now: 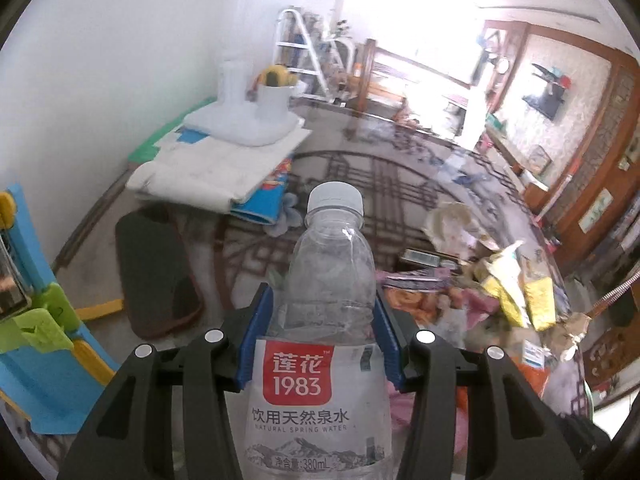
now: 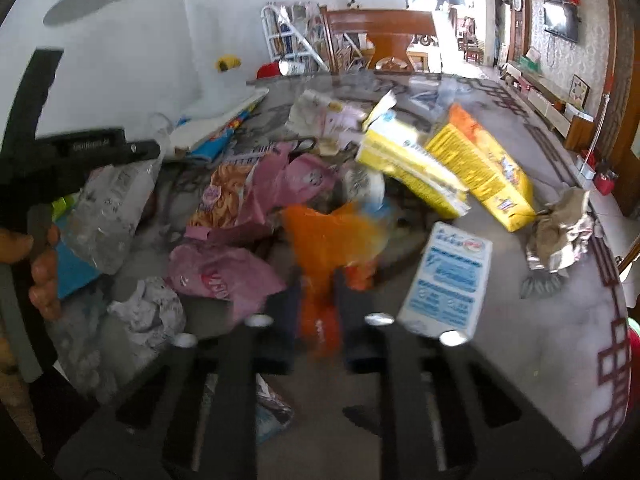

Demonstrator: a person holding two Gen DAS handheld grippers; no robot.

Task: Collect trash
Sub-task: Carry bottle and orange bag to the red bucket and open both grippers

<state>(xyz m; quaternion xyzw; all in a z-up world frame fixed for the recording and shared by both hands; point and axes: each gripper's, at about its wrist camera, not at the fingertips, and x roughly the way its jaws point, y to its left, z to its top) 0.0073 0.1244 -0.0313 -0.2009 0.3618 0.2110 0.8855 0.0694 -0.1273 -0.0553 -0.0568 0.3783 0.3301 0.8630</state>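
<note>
While the left gripper (image 1: 320,312) carries an empty water bottle (image 1: 328,280) clear of the counter (image 2: 540,312), its blue fingers (image 1: 256,320) clamped on the bottle's waist, most of the trash is not yet gathered. The right gripper (image 2: 318,312) has its fingers pressed together on an orange plastic bag (image 2: 332,236) near the middle of the counter, so a second piece looks to be in hand. Left to collect: pink wrappers (image 2: 224,276) and a crumpled paper ball (image 2: 148,312) toward the left edge, two yellow packs (image 2: 440,168) further back, a blue-and-white packet (image 2: 448,280) just beside the bag, and crumpled foil (image 2: 560,236) at the right edge. No bin or trash bag for dropping things shows in either view, so I judge the job to be at an early stage, with two pieces lifted and the heap largely intact.
</note>
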